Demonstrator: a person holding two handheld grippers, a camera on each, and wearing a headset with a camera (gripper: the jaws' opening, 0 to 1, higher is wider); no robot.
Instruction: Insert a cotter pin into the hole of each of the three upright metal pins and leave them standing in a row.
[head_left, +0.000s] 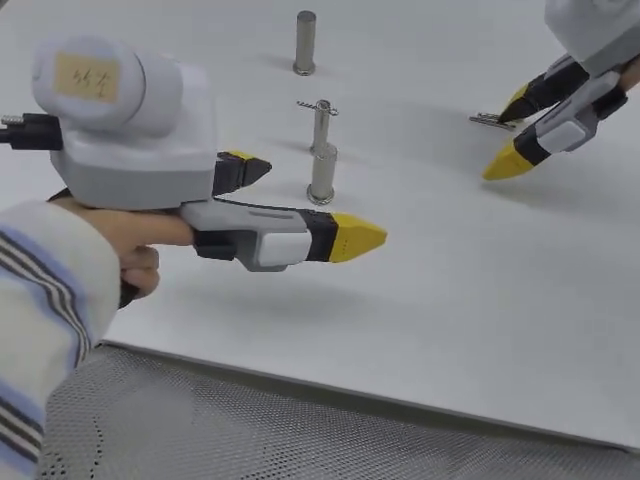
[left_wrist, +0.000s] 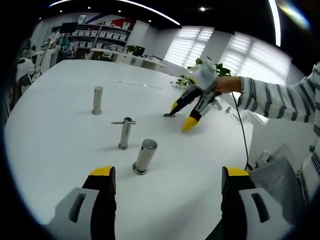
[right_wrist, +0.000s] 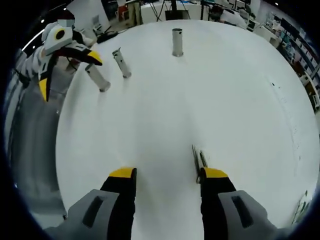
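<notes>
At left, the left hand-held gripper (head_left: 323, 201) hovers with its jaws spread wide, near the table's (head_left: 450, 300) front edge. At centre, three metal pins (head_left: 322, 172) stand in line, and the middle pin (head_left: 320, 132) carries a cotter pin (head_left: 316, 105). At upper right, the right hand-held gripper (head_left: 500, 143) is released, with a loose cotter pin (head_left: 490, 120) just beside one jaw tip and bare table around it.

**Camera layout: three views over one white table (head_left: 480, 300)**

The head view looks forward and down from the table's near edge, close behind the left gripper (head_left: 318, 200). The right gripper (head_left: 497, 147) enters this view at upper right. The left gripper view sits low and near, facing along its jaws across the three upright metal pins (left_wrist: 125, 132) toward the right gripper. The right gripper view faces back from the opposite side, apparently from farther off, with the pins at upper left. All three views share the pin row.
</notes>
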